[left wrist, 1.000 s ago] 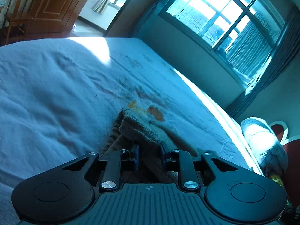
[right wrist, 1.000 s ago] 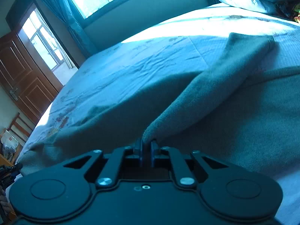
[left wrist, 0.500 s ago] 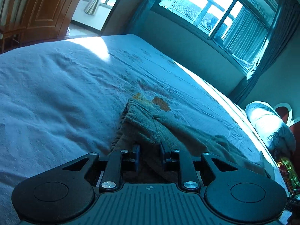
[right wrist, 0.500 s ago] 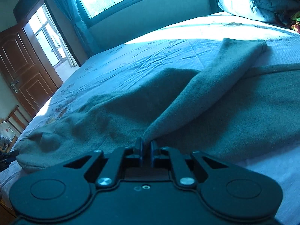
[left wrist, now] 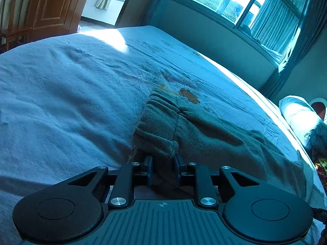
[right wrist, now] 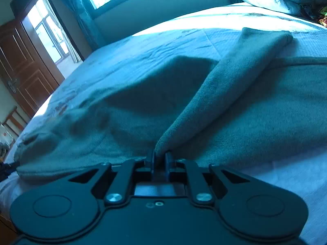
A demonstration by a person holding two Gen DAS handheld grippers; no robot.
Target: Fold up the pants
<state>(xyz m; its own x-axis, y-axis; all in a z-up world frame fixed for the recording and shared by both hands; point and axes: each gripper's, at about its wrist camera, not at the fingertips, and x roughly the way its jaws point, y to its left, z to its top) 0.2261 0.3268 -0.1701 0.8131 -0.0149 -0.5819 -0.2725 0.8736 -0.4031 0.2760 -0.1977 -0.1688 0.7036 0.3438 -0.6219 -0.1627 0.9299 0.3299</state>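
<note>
Two grippers hold the grey-green pants [left wrist: 204, 134], which lie spread on the bed [left wrist: 61, 102]. Left gripper [left wrist: 162, 164] pinches the thick waistband end between its pads, pointing down at the bed. Right gripper [right wrist: 160, 159] is squeezed nearly closed on a raised fold of a pant leg, tilted down too.

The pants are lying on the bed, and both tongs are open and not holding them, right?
Not quite. The pants do lie on the bed, but both tongs are shut on them: the left tongs in the left wrist view, the right tongs in the right wrist view.
</note>
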